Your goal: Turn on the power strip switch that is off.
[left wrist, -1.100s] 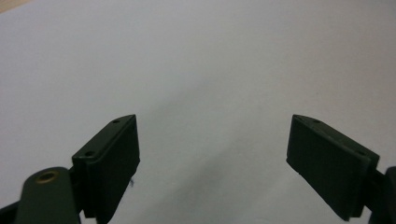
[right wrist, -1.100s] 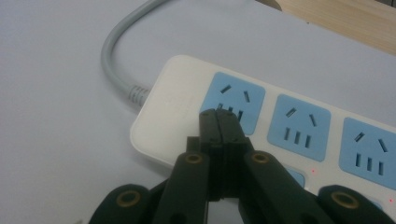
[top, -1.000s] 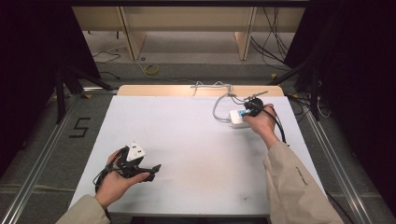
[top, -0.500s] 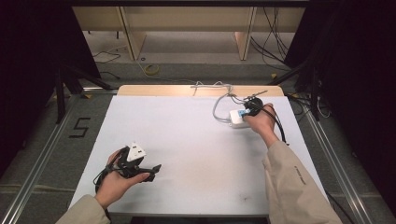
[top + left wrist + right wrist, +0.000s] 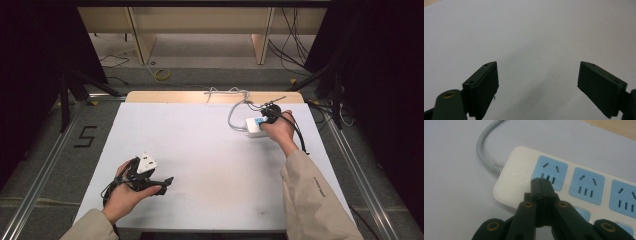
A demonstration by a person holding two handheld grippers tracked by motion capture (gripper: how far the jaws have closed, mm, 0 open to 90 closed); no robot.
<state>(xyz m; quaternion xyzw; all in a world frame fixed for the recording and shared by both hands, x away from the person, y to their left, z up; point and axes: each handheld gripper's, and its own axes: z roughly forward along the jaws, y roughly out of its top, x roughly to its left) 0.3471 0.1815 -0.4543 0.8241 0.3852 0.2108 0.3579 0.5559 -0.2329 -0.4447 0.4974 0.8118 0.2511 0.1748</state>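
Both pressed-together fingers (image 5: 541, 185) of the right gripper (image 5: 541, 181) hover over the power strip (image 5: 519, 173).

The power strip (image 5: 564, 182) is running off the right edge of the right gripper view, so its far end is not showing. The third blue socket (image 5: 624, 197) is getting cut by that edge. The closed jaws of the right gripper (image 5: 541, 182) are covering part of the strip, and the small blue buttons (image 5: 581, 213) are peeking out from behind them. The grey cord (image 5: 484, 150) is leaving the picture at the top. In the high view, a hand (image 5: 280, 131) is hiding much of the strip, and the sockets are looking too small to make out. The left gripper (image 5: 537, 82) is showing just its two jaw tips, with the rest cut off at the bottom.
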